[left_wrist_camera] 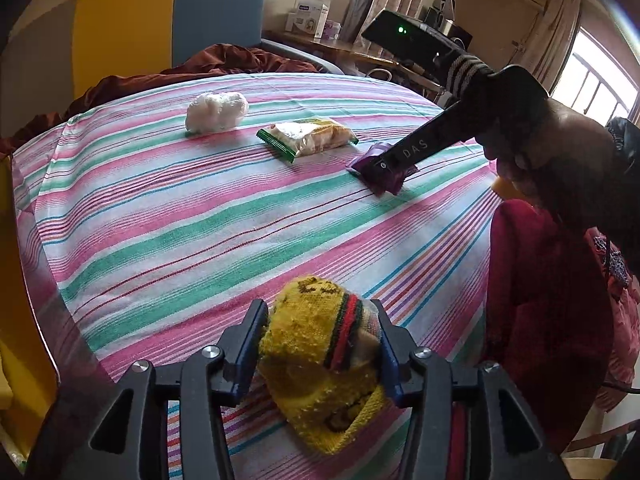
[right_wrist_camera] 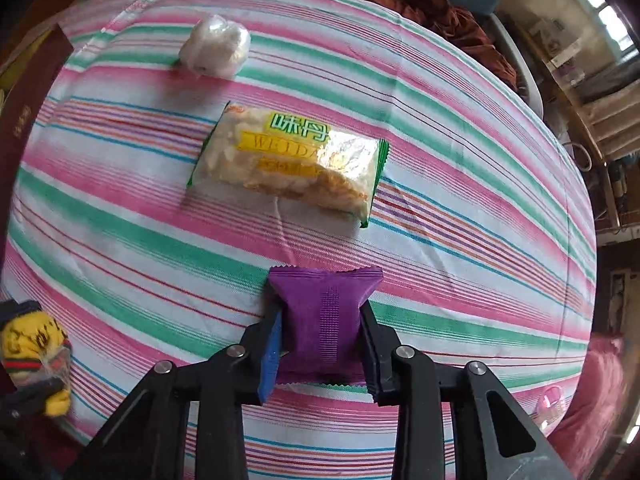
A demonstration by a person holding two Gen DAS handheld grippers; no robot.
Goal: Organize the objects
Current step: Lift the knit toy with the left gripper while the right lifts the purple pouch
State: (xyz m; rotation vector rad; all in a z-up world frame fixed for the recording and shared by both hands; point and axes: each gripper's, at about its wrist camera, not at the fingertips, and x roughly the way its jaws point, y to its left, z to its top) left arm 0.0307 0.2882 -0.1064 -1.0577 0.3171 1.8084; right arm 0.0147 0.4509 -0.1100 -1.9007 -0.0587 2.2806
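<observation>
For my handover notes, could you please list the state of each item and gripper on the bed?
Left gripper: shut on yellow sock.
Yellow sock: bundled, gripped.
Right gripper: shut on purple packet.
Purple packet: sealed, gripped.
Biscuit packet: sealed, lying flat.
White bundle: wrapped, untouched.

Striped bed (right_wrist_camera: 120, 240): snack packet (right_wrist_camera: 288, 164), white bundle (right_wrist_camera: 216, 46).

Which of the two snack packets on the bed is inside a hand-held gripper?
The purple packet, between the right hand-held gripper's fingers; the green-edged clear packet lies free beyond it.
</observation>
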